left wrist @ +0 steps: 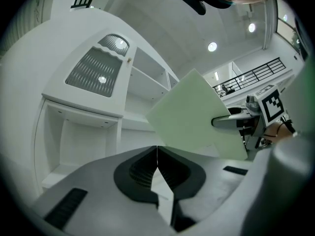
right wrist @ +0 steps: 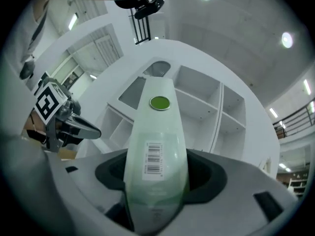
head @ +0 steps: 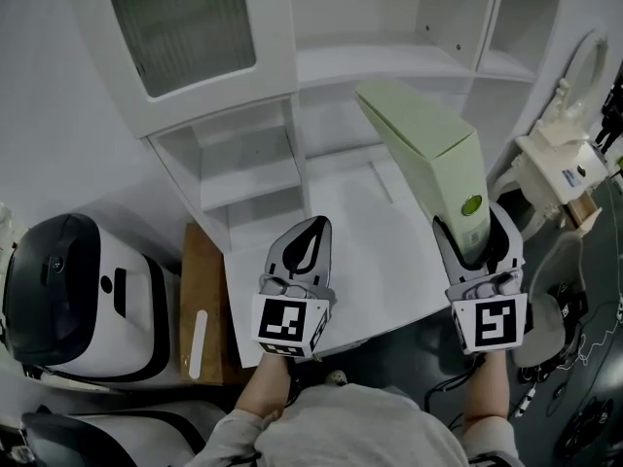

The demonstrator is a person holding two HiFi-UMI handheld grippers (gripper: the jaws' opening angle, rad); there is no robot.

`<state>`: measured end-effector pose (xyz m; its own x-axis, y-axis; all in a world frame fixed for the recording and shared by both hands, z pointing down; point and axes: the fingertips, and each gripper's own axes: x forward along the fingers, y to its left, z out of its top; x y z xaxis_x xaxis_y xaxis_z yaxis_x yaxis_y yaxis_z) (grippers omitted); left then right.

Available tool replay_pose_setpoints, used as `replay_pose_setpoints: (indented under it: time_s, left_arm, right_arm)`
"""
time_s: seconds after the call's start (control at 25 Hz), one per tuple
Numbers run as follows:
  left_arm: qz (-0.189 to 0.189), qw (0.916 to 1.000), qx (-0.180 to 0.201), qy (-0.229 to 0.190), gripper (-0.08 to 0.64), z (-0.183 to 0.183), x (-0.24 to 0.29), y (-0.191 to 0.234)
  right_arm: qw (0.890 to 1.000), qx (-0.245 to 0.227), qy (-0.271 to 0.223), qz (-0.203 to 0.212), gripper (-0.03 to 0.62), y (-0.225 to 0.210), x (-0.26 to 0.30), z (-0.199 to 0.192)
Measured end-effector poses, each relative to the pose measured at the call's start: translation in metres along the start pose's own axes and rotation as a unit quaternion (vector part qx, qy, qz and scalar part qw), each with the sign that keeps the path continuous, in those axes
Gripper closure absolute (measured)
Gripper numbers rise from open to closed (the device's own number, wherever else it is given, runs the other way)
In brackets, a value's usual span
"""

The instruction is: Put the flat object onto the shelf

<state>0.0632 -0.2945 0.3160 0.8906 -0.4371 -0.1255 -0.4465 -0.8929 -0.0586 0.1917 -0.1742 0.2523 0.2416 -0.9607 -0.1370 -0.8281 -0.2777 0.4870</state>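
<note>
my right claw (head: 482, 249) is clamped on the near end of the pale green flat object (head: 428, 144). the object tilts up and away over the right side of the worktop (head: 336, 261), its far end toward the white shelf (head: 248, 178) along the back edge. it seems clear of the worktop surface, though the angle makes that hard to judge. my left claw (head: 307, 236) is closed on nothing near the worktop's front edge, left of the object and apart from it.
</note>
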Motion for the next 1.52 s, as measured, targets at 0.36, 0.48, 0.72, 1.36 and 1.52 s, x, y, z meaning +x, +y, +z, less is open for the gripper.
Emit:
replay_pose_setpoints:
  time_s: [0.36,0.48,0.72,1.36,1.52]
  left_arm:
    - [-0.01,1.0,0.001,-0.001,0.546,0.0,-0.005,0.003]
    - [-0.013,0.9999,0.001,0.0,0.546,-0.002,-0.006,0.004]
    - [-0.018,0.9998,-0.002,0.003,0.545,-0.005,-0.009,0.0]
    - [0.019,0.9998,0.001,-0.001,0.545,-0.004,-0.001,0.01]
    - [0.03,0.9995,0.001,-0.001,0.545,-0.002,0.008,0.012]
  right_arm:
    - [0.98,-0.197,0.028,0.013,0.298,-0.001,0.008,0.023]
    - [0.97,-0.241,0.028,0.006,0.298,0.0,0.011,0.031]
    - [0.949,-0.314,0.023,0.001,0.298,-0.004,0.015,0.041]
    - [0.9,-0.436,-0.029,0.003,0.297,-0.014,0.051,0.054]
    - [0.892,-0.45,-0.039,0.011,0.297,-0.018,0.062,0.053]
